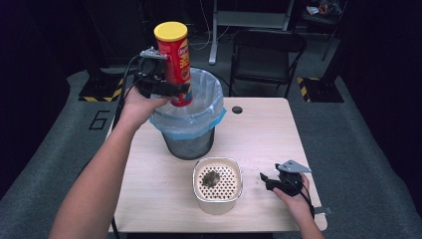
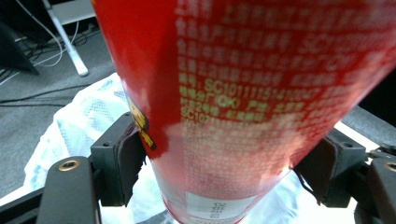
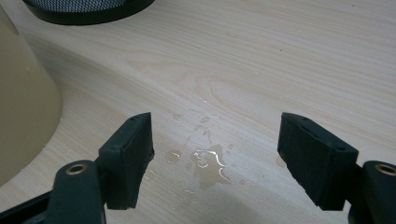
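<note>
A red crisp can (image 1: 176, 67) with a yellow lid stands upright in the air, its lower end over the near-left rim of a mesh waste bin (image 1: 189, 143) lined with a clear bag. My left gripper (image 1: 171, 88) is shut on the can's lower part; in the left gripper view the red can (image 2: 243, 102) sits between both pads (image 2: 128, 156) with the white bag below. My right gripper (image 1: 267, 181) rests low at the table's right front, open, nothing between its jaws (image 3: 215, 158); a small water puddle (image 3: 208, 161) lies on the wood under them.
A beige perforated container (image 1: 217, 185) with a dark clump inside stands near the table's front middle, left of the right gripper. A round hole (image 1: 237, 109) sits in the tabletop behind. A black folding chair (image 1: 266, 55) stands beyond the table.
</note>
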Action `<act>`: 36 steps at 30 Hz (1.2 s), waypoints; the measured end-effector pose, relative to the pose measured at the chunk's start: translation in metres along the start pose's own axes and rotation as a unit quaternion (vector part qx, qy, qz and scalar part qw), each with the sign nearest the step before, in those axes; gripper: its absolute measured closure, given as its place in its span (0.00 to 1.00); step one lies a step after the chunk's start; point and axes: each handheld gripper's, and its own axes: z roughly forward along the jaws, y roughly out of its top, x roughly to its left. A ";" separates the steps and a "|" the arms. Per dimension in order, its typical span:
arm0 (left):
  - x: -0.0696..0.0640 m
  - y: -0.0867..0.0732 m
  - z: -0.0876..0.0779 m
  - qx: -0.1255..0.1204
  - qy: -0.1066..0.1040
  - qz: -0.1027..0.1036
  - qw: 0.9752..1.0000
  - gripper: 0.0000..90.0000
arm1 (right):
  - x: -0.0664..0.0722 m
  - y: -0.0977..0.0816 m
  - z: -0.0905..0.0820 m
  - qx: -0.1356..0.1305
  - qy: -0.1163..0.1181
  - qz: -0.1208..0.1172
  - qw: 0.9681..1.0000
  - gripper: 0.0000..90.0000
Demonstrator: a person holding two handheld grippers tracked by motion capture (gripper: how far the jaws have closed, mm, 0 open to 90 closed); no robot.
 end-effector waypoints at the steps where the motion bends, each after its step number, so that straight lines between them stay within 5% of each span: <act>1: 0.000 -0.001 0.008 -0.001 0.004 -0.008 1.000 0.26 | 0.001 0.000 0.000 0.002 0.000 0.000 1.000 0.29; 14: 0.011 -0.015 0.041 0.029 -0.002 -0.035 0.999 0.26 | 0.001 -0.001 0.000 0.002 0.001 -0.008 1.000 0.29; 16: 0.015 -0.019 0.047 0.055 0.009 -0.039 0.998 0.22 | 0.001 -0.001 0.000 0.003 0.001 -0.008 1.000 0.29; 18: 0.017 -0.021 0.047 0.055 0.018 -0.049 0.997 0.15 | 0.001 -0.001 0.000 0.004 0.003 -0.011 1.000 0.29; 21: 0.029 -0.031 0.037 0.045 0.041 -0.066 0.996 0.14 | 0.000 -0.001 0.001 0.003 0.003 -0.019 1.000 0.29; 30: 0.038 -0.042 0.007 0.028 0.019 -0.076 0.997 0.19 | 0.001 0.000 0.000 0.002 0.003 -0.015 1.000 0.29; 36: 0.032 -0.054 -0.018 0.035 -0.007 -0.042 0.998 0.24 | 0.002 0.000 0.000 0.003 0.003 -0.015 1.000 0.29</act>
